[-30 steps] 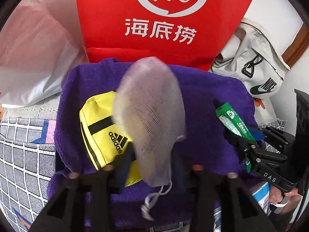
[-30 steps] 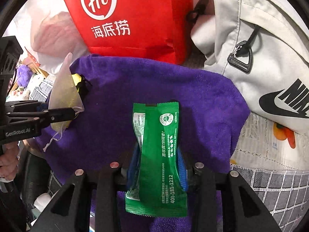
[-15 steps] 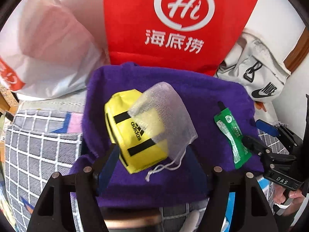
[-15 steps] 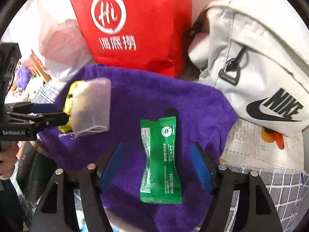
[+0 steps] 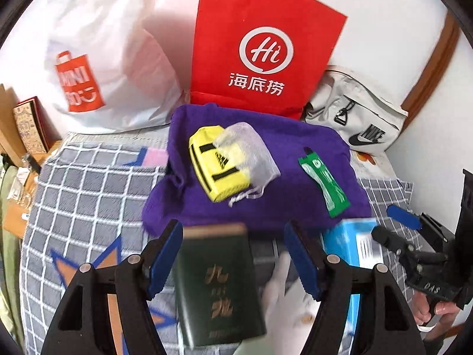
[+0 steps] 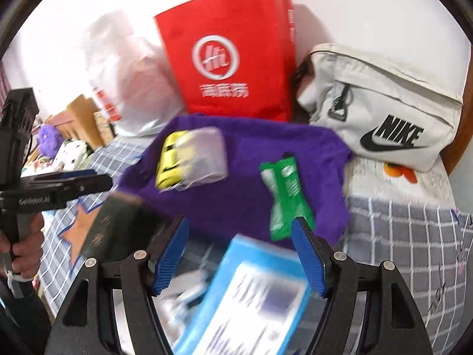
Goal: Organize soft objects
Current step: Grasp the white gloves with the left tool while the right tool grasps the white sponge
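A purple towel (image 5: pixel 266 207) (image 6: pixel 236 195) lies on the checked bed cover. On it sit a yellow Adidas pouch (image 5: pixel 214 168) (image 6: pixel 168 162), a white mesh drawstring bag (image 5: pixel 251 153) (image 6: pixel 204 156) draped over the pouch, and a green sachet (image 5: pixel 325 183) (image 6: pixel 286 195) to the right. My left gripper (image 5: pixel 233 260) is open and empty, pulled back above a dark green booklet (image 5: pixel 218 284). My right gripper (image 6: pixel 239 254) is open and empty above a light blue box (image 6: pixel 251 298).
A red paper bag (image 5: pixel 260 47), a white Miniso plastic bag (image 5: pixel 97 59) and a cream Nike bag (image 5: pixel 360 118) stand behind the towel against the wall. The checked bed cover (image 5: pixel 82 195) spreads left and right. A white glove-like item (image 5: pixel 283 304) lies by the booklet.
Both grippers have let go: the mesh bag now rests on the yellow pouch, the green sachet lies on the towel. Both grippers have drawn back from the towel with jaws open.
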Demonstrator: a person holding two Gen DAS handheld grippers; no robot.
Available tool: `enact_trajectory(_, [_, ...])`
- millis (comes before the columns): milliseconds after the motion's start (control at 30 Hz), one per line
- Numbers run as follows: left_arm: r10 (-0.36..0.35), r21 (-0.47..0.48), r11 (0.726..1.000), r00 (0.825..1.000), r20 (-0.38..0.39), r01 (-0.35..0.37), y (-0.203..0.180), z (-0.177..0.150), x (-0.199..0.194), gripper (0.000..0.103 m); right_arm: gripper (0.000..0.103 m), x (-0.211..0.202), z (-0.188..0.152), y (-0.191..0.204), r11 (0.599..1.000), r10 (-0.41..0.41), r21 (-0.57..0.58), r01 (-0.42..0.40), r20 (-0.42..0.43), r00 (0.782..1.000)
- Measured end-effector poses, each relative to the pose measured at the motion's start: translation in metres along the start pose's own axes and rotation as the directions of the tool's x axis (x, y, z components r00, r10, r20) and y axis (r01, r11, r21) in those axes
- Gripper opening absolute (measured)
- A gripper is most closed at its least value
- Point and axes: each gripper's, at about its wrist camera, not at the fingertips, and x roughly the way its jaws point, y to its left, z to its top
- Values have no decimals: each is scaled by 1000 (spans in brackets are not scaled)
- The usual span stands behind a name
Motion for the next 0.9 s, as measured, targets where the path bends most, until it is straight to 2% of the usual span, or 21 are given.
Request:
enact_trajectory(167, [2,8,1000,1000,18,-3,2,-30,-19,69,71,-10,-36,36,996,73,-48,-75,-38,997])
enact_trajectory(267, [-22,-44,999,1000,14,22,16,-50,-23,69,74,-5,-52,59,986,126,-96,-133,-75,989])
enact_trajectory(467, [-55,-125,991,998,-14,52,40,-88,-17,69,75,8,-77,94,969,143,-179,-168,-142,979])
enact_trajectory(633, [-70,-157,986,997,-35,64,52,-107,-11,69,75,24,-95,116,952,78,-279,-130,-188,979])
enact_trajectory(733, [-76,-156,985,996,-45,68,56,-114,-9,69,75,36,-105,127,934,-11,-352,-66,-213,977])
enact_trajectory(833, [-86,-153,985,995,-47,78,58,-118,-8,69,75,40,-110,132,920,-62,-391,-26,-211,975])
enact_trajectory(900, [-86,-152,985,995,-48,77,59,-119,-9,69,67,39,-110,130,918,-74,-396,-10,-198,977])
